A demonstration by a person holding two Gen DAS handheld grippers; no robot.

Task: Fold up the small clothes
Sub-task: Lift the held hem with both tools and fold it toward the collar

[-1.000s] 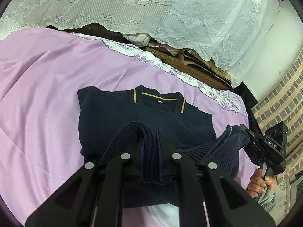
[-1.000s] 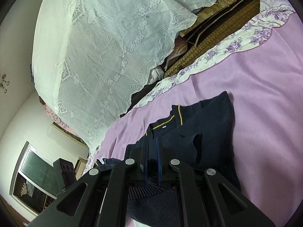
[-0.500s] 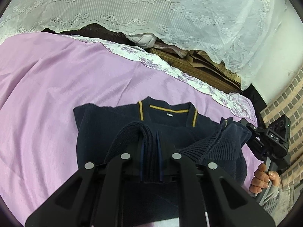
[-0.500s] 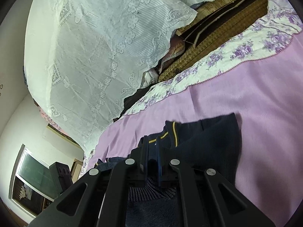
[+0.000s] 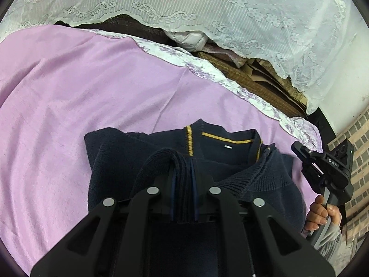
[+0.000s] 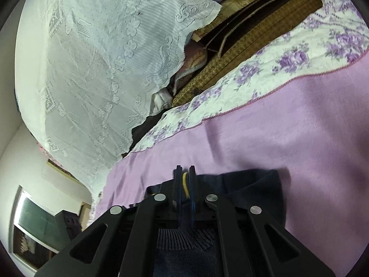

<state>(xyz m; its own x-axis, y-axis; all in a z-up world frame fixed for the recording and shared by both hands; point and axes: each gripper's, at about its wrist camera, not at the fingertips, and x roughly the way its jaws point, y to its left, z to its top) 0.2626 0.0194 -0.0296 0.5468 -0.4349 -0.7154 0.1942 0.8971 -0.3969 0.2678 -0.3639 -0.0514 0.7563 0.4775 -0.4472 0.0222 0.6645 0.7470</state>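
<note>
The lower part of the navy knitted sweater with yellow-striped collar (image 5: 129, 161) is hidden behind the black left gripper (image 5: 183, 177), whose body runs off the left wrist picture's bottom edge. In the right wrist view the black right gripper (image 6: 184, 184) covers most of that sweater, whose right edge is blurred. The person's right hand (image 5: 322, 212) is cut by the frame's dark rim at the sleeve. What lies under the white lace cloth (image 5: 207, 11), beyond the bed's far edge, stays mostly covered. The dark framed pane (image 6: 34, 228) is too distorted to identify.
</note>
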